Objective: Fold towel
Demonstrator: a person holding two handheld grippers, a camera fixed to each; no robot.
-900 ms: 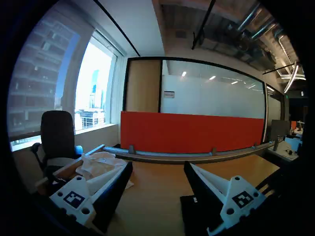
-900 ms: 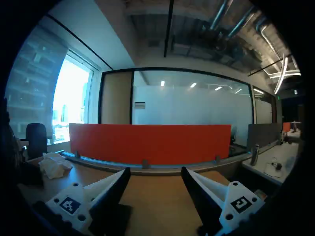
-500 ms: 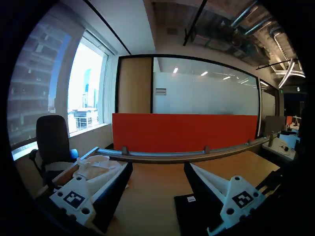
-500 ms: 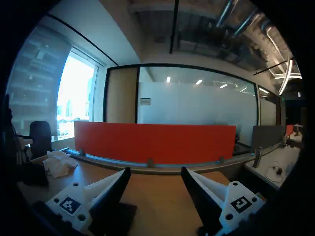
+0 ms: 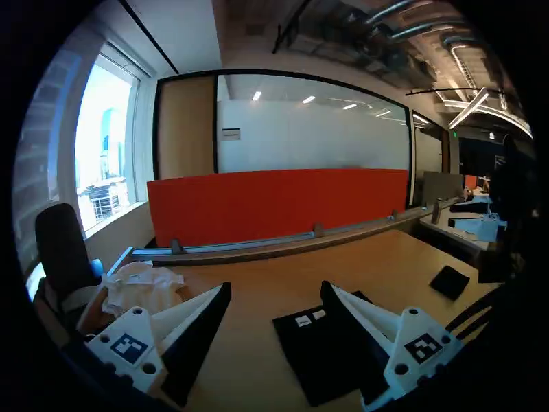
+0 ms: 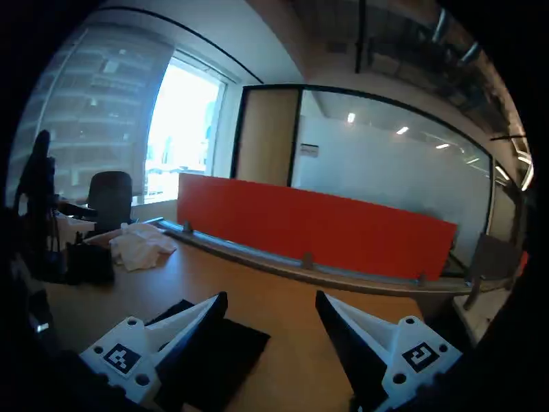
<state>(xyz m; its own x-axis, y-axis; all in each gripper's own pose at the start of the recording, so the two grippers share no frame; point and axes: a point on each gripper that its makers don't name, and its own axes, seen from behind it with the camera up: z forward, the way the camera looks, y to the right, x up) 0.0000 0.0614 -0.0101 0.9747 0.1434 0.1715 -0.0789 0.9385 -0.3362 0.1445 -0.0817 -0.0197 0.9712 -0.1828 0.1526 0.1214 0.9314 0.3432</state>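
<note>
Towel lies flat on the desk, just below our left gripper and right gripper, nearer the left, both jaws spread and empty.

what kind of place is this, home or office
Most likely an open-plan office: a long wooden desk with an orange divider panel along its back edge, a black office chair by the window, and a glass-walled room behind.
</note>
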